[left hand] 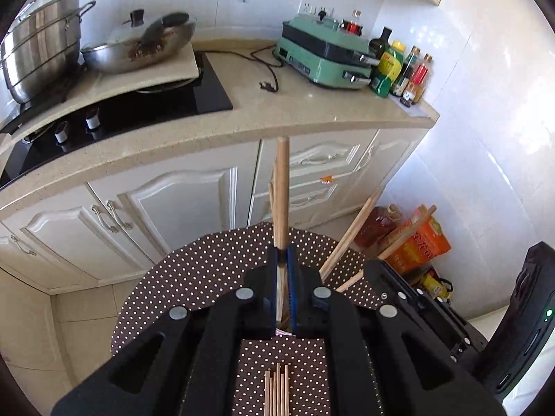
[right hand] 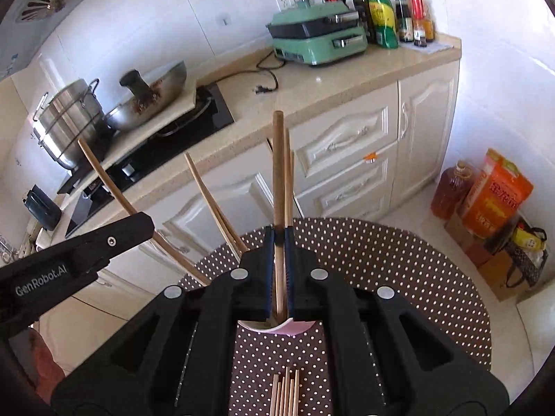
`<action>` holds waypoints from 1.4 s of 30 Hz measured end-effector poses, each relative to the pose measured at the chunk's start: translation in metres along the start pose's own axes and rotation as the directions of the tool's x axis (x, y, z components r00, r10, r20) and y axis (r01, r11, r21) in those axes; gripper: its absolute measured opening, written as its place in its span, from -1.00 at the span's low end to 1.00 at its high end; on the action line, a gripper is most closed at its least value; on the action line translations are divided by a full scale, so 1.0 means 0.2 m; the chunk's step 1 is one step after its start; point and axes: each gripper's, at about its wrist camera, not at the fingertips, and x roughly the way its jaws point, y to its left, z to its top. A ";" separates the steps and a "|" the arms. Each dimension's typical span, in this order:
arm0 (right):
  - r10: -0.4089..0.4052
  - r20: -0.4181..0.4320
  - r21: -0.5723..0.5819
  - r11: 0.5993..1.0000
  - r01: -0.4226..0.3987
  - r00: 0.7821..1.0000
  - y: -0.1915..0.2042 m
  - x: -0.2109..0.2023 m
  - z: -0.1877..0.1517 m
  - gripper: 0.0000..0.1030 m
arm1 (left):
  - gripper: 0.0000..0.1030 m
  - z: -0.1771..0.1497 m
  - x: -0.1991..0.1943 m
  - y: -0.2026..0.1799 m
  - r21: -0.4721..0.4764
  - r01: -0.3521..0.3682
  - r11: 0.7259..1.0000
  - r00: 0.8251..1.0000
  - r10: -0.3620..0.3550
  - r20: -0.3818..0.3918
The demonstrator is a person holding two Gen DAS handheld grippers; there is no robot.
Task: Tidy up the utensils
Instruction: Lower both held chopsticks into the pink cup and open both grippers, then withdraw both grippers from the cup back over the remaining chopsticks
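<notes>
Wooden chopsticks [left hand: 281, 190] stand clamped in the left gripper [left hand: 285, 253]; the right gripper [right hand: 278, 234] clamps another chopstick [right hand: 277, 170], more lying bundled [right hand: 286, 393] beneath it on the dotted table [right hand: 416, 277].

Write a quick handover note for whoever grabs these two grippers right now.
Left gripper: shut on a wooden chopstick, pointing up.
Right gripper: shut on another chopstick, also upright.
Both hover over the dotted table, above a pink cup with more chopsticks leaning in it.
Done: some sticks are in the cup.
Left: the two held sticks are not released, and a loose bundle lies on the table near the camera.
</notes>
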 end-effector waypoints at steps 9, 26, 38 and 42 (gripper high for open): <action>-0.015 -0.103 0.024 1.000 0.018 0.995 -0.05 0.19 -0.04 -0.88 | -0.88 -0.04 0.24 0.04 0.009 -0.038 0.999 0.997 0.038 -0.072; 0.010 -0.164 0.103 0.995 0.007 0.986 -0.13 0.13 -0.12 0.18 | -0.42 -0.07 0.24 0.06 0.069 -0.022 0.997 0.998 0.026 -0.064; -0.033 -0.131 0.078 0.996 0.043 0.991 -0.08 -0.14 -0.15 0.38 | -0.26 -0.21 -0.05 0.05 0.162 -0.050 0.985 0.999 0.050 0.007; -0.039 -0.114 0.065 0.997 0.047 0.993 -0.04 -0.25 -0.19 0.41 | -0.25 -0.26 -0.15 0.05 0.178 -0.048 0.983 0.999 0.044 0.024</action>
